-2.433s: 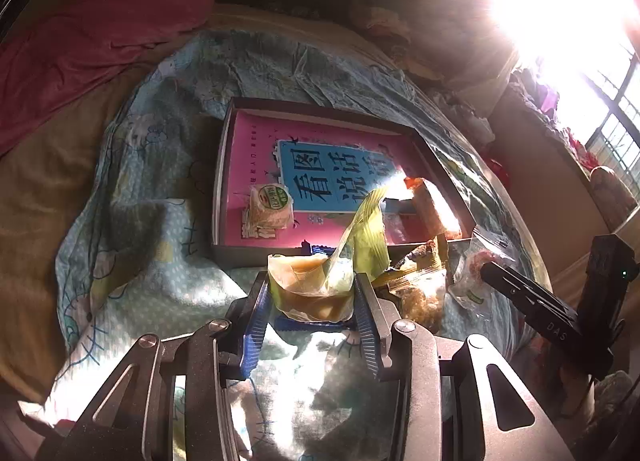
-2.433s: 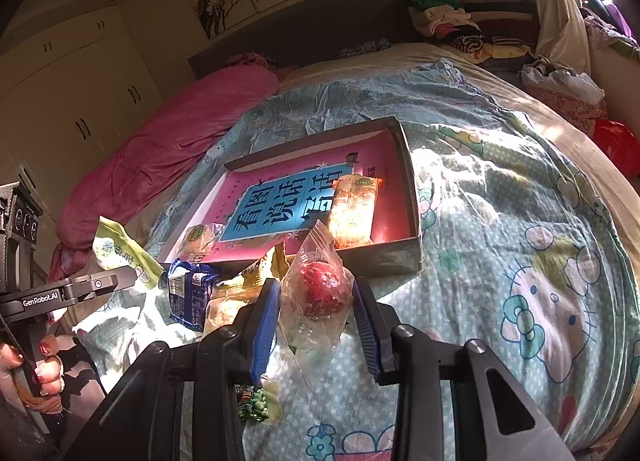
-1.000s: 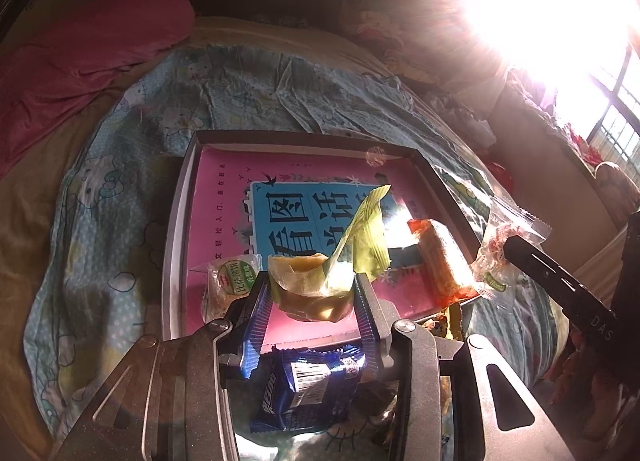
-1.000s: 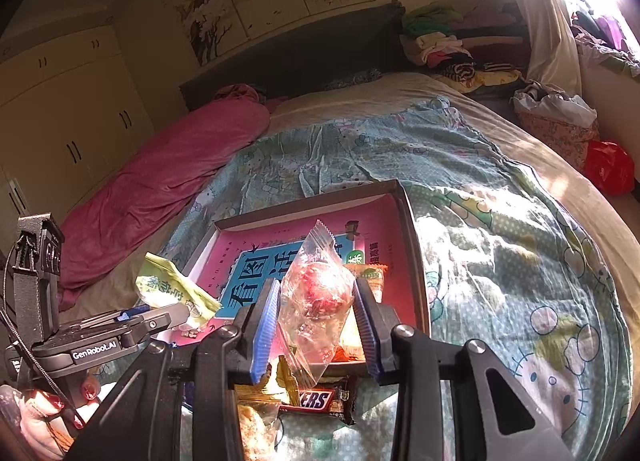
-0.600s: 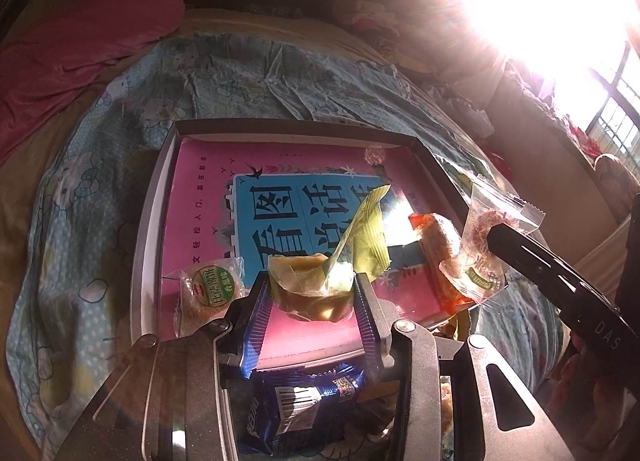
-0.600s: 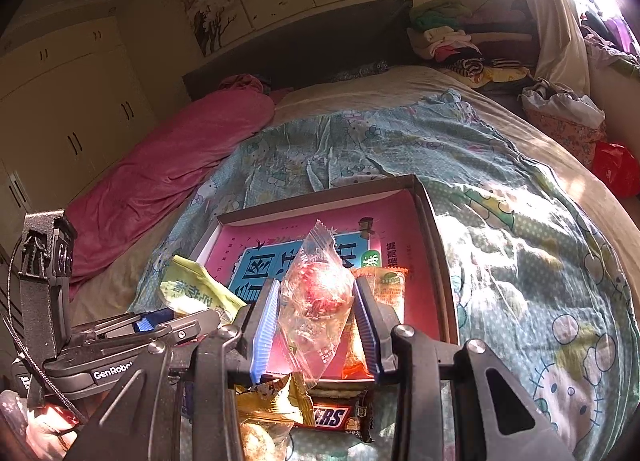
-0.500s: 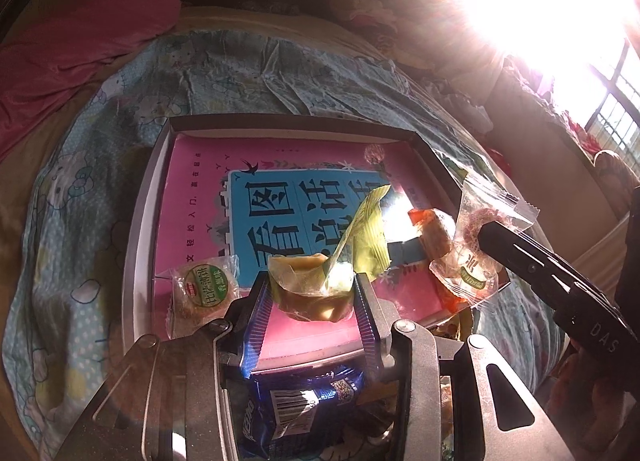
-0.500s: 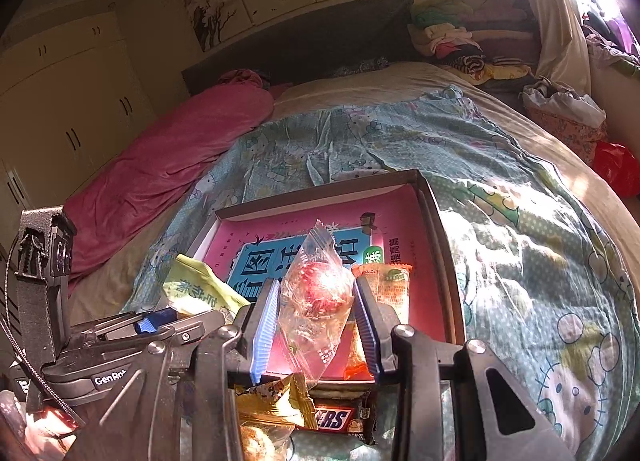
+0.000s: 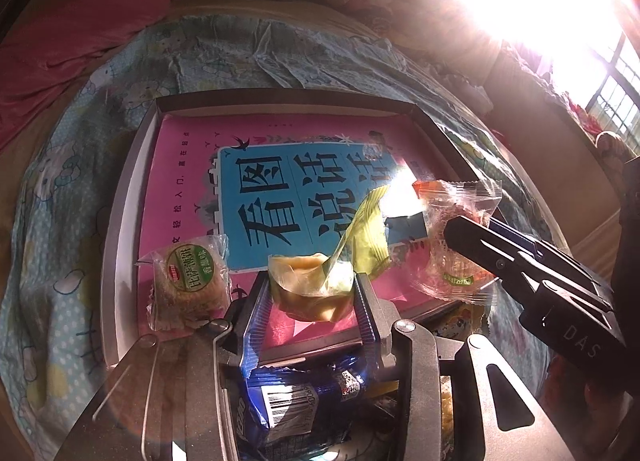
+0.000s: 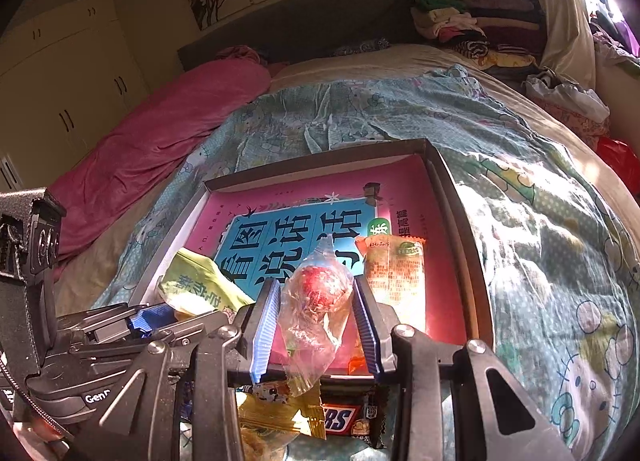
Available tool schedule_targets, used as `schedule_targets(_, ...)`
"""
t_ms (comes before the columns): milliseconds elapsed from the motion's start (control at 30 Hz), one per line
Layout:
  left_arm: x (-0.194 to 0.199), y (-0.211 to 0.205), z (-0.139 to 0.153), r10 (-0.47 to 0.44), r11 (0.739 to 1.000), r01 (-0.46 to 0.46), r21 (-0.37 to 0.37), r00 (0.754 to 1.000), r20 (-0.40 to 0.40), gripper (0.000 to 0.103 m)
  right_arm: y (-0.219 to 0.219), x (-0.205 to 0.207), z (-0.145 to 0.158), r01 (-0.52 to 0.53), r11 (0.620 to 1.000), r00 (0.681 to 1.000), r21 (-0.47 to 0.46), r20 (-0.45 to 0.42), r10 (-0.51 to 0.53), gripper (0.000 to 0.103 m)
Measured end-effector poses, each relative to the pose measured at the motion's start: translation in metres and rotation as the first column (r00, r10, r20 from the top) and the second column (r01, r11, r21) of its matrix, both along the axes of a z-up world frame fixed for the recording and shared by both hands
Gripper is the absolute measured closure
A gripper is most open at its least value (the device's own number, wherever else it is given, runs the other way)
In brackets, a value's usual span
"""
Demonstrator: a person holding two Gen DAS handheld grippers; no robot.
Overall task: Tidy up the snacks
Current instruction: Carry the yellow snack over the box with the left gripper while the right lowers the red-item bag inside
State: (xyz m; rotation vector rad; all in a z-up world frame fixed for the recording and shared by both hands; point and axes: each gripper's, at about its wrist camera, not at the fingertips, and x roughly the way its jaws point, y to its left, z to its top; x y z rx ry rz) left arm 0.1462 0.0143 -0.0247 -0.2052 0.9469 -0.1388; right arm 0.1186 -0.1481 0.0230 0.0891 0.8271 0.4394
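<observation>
A shallow box (image 9: 120, 229) with a pink and blue printed bottom lies on the bed. My left gripper (image 9: 310, 289) is shut on a green-yellow snack packet (image 9: 320, 281), held over the box's near edge. My right gripper (image 10: 316, 301) is shut on a clear packet with a red round snack (image 10: 318, 293), also above the near edge. That same clear packet (image 9: 452, 249) shows at the right of the left wrist view. Inside the box lie a round cracker pack (image 9: 188, 277) at the near left and an orange packet (image 10: 396, 273) at the right.
Loose snacks lie on the bedspread just before the box: a blue packet (image 9: 288, 409), a Snickers bar (image 10: 344, 417) and a yellow wrapper (image 10: 276, 413). A pink duvet (image 10: 152, 133) lies to the left. Piled clothes (image 10: 472, 25) sit at the back right.
Both grippers have come forward and lower over the box with their packets still held. The box fills more of each view; the right gripper's packet now hangs over the box's right corner.
</observation>
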Motion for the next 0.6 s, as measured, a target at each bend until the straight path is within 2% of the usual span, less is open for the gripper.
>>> schedule_targets(433, -0.0008, -0.0013, -0.0025, 0.004, 1.0, -0.003, 0.004, 1.0, -0.009, 0.061, 0.0101, 0.0034, -0.0055, -0.004, 0.995, 1.0, -0.096, 0.004, 0.005, 0.065)
schedule_targets(600, 0.0002, 0.0007, -0.004, 0.007, 1.0, -0.007, -0.001, 1.0, -0.012, 0.06, 0.0044, 0.0064, -0.0087, 0.015, 0.995, 1.0, -0.098, -0.008, -0.016, 0.064)
